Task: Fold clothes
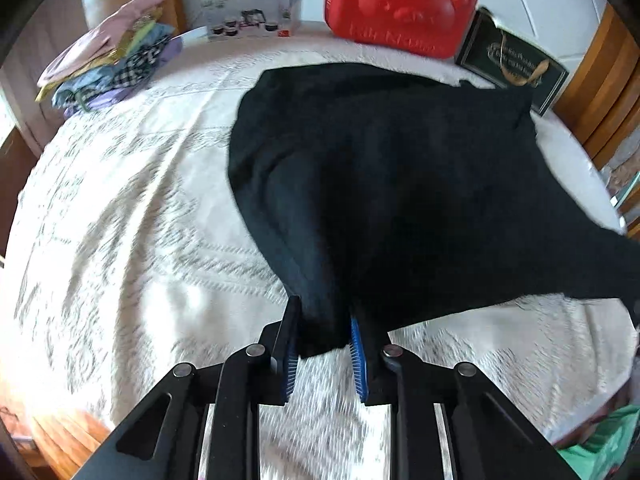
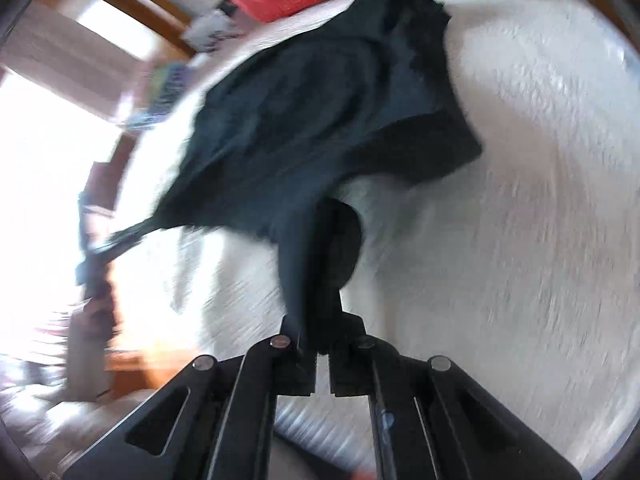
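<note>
A black garment (image 1: 400,184) is spread over the white patterned bedspread (image 1: 132,216). My left gripper (image 1: 324,332) is shut on a bunched near edge of the garment, with cloth between the blue pads (image 1: 357,356). In the right wrist view the same black garment (image 2: 312,112) hangs lifted and stretched above the bedspread (image 2: 520,200). My right gripper (image 2: 320,312) is shut on another edge of it. The view is blurred by motion.
A stack of folded clothes (image 1: 108,56) lies at the far left of the bed. A cardboard box (image 1: 252,10), a red bag (image 1: 400,4) and a dark gift box (image 1: 512,60) stand along the far edge. Wooden furniture (image 1: 608,92) is at the right.
</note>
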`<state>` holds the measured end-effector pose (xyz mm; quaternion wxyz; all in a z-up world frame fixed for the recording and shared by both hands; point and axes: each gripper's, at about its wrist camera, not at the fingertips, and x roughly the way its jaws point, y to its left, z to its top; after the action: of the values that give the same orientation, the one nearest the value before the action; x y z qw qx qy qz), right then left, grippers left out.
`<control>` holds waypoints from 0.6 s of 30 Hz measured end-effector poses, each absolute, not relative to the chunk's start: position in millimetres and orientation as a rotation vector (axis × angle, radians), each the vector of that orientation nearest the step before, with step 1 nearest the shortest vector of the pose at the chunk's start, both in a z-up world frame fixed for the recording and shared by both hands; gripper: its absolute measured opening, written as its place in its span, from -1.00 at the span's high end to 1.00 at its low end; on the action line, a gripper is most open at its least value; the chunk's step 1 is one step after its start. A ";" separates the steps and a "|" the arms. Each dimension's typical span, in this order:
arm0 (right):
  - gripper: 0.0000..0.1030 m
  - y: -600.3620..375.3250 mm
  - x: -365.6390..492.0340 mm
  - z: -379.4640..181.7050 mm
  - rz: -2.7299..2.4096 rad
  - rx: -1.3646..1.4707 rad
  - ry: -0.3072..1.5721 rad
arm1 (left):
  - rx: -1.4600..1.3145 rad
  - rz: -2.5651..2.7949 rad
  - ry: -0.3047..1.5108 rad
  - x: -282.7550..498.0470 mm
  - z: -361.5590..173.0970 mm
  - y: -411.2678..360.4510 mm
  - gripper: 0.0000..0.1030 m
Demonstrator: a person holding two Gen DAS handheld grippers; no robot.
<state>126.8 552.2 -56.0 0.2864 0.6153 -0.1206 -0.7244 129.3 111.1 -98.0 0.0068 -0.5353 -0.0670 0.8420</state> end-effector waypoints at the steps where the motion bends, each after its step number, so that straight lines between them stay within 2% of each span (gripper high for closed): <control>1: 0.92 562.1 133.8 -53.6 -1.909 1.680 -0.336 | -1.687 2.614 -0.227 132.5 -99.4 107.8 0.54; 2: 0.89 570.2 139.2 -53.7 -1.884 1.712 -0.347 | -1.712 2.590 -0.228 133.9 -102.7 105.9 0.52; 3: 0.85 576.2 142.4 -57.4 -1.869 1.747 -0.346 | -1.740 2.564 -0.223 134.7 -106.5 104.4 0.40; 4: 0.72 582.2 144.9 -62.8 -1.880 1.789 -0.322 | -1.768 2.549 -0.201 135.4 -109.6 103.6 0.34; 5: 0.50 588.6 146.8 -69.1 -1.912 1.836 -0.283 | -1.785 2.547 -0.175 137.1 -111.7 103.3 0.20; 6: 0.36 595.0 148.7 -75.5 -1.944 1.883 -0.242 | -1.791 2.549 -0.162 140.4 -112.4 102.6 -0.05; 7: 0.10 601.1 149.6 -80.7 -1.973 1.915 -0.218 | -1.788 2.551 -0.159 143.1 -111.8 101.6 -0.21; 8: 0.00 606.8 149.3 -84.7 -2.001 1.929 -0.214 | -1.781 2.557 -0.163 145.5 -110.8 100.7 -0.46; 9: 0.00 609.6 148.8 -86.6 -2.021 1.928 -0.213 | -1.769 2.570 -0.162 147.7 -109.2 100.6 -0.52; 18: -0.01 581.4 137.9 -88.0 -2.057 1.812 -0.154 | -1.773 2.617 -0.060 130.6 -129.7 125.3 -0.52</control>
<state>137.9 581.4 -88.0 0.1967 0.6470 -0.0549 -0.7346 130.6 125.3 -129.7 -0.0100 -0.5608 -0.0191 0.8277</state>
